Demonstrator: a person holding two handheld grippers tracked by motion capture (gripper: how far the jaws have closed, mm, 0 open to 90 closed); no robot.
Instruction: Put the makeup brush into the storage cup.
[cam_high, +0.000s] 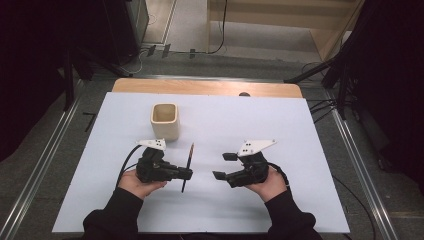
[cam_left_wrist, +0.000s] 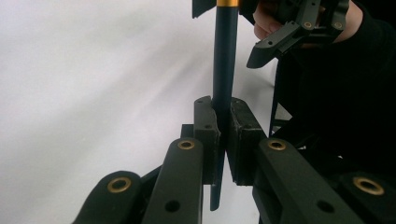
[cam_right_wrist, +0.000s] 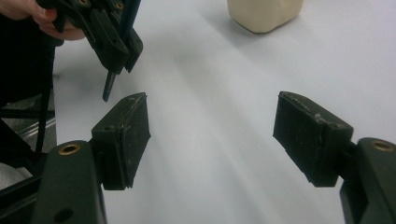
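Note:
A dark blue pencil (cam_high: 188, 165) with a gold band is clamped between the pads of my left gripper (cam_high: 189, 174), at the front left of the white table. In the left gripper view the jaws of my left gripper (cam_left_wrist: 223, 107) press on the pencil (cam_left_wrist: 225, 56), which sticks out past them on both sides. My right gripper (cam_high: 223, 166) faces it from the right, open, with nothing between its pads. The right gripper view shows my right gripper (cam_right_wrist: 212, 135) standing wide, with the left gripper (cam_right_wrist: 119, 49) and the pencil's end (cam_right_wrist: 109, 88) beyond.
A cream square cup (cam_high: 165, 121) stands upright behind the left gripper; its base shows in the right gripper view as the cup (cam_right_wrist: 264, 14). The white sheet (cam_high: 260, 120) covers the table, with a wooden edge (cam_high: 210, 87) at the back.

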